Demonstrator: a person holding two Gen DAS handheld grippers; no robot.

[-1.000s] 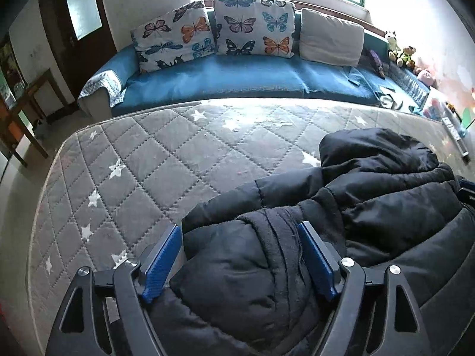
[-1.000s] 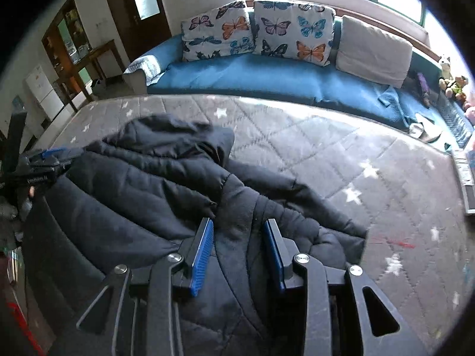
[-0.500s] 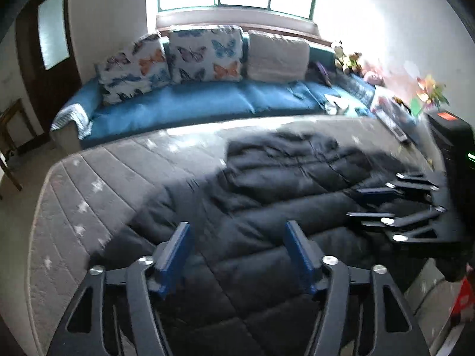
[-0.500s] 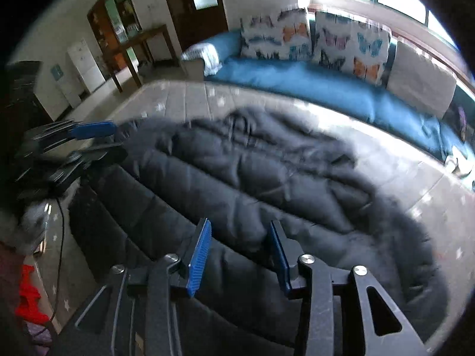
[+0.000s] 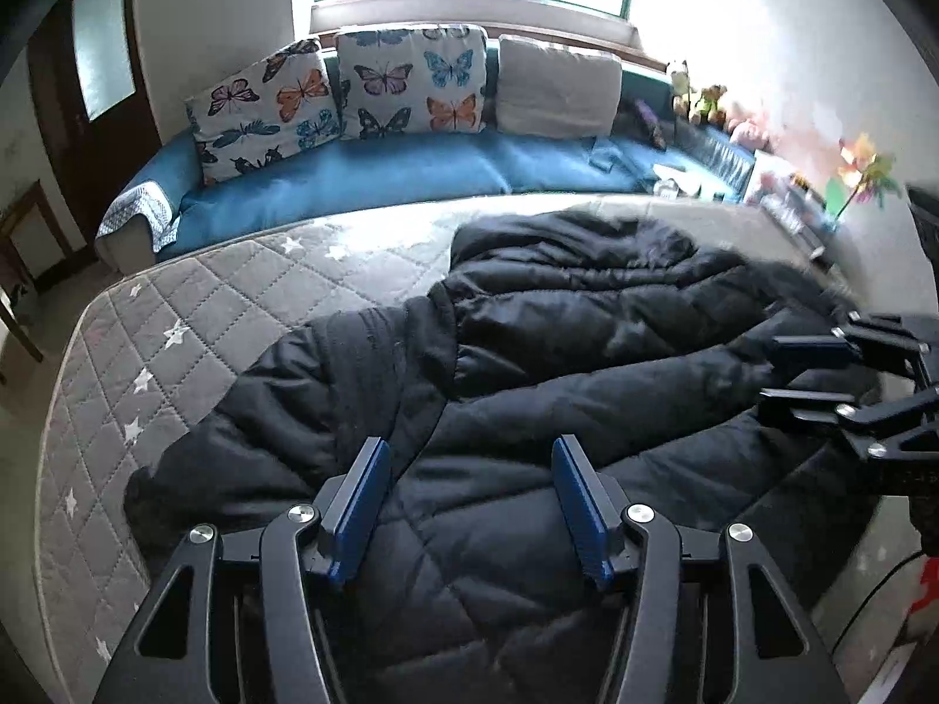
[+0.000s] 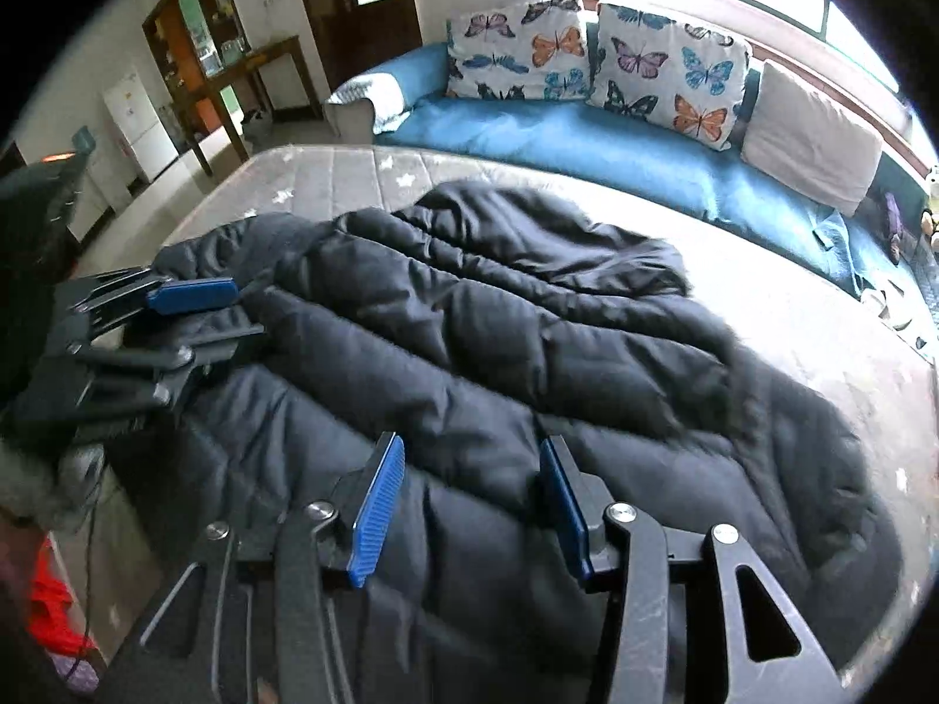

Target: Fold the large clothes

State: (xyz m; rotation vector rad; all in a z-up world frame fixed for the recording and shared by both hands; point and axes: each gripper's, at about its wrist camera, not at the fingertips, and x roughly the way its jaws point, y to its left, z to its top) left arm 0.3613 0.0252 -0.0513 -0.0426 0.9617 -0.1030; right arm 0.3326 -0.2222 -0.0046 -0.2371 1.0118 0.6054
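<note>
A: Jacket first. We count one black quilted puffer jacket [image 5: 587, 364], spread across the grey star-print quilted mattress [image 5: 193, 317], with its hem at the near edge under both tools.

B: And we hold two grippers. Our left gripper [image 5: 472, 493] hangs over the hem, its two blue pads [image 5: 361, 504] wide apart, gripping nothing.

A: Same for our right gripper [image 6: 472, 504]: jaws spread, empty, above the dark fabric.

B: Behind the mattress we see one blue sofa [image 6: 587, 146]. Cushions?

A: Three: two white butterfly-print cushions [image 5: 411, 88] and one plain beige cushion [image 5: 557, 94].

B: One dark wooden door [image 6: 358, 6] too.
</note>
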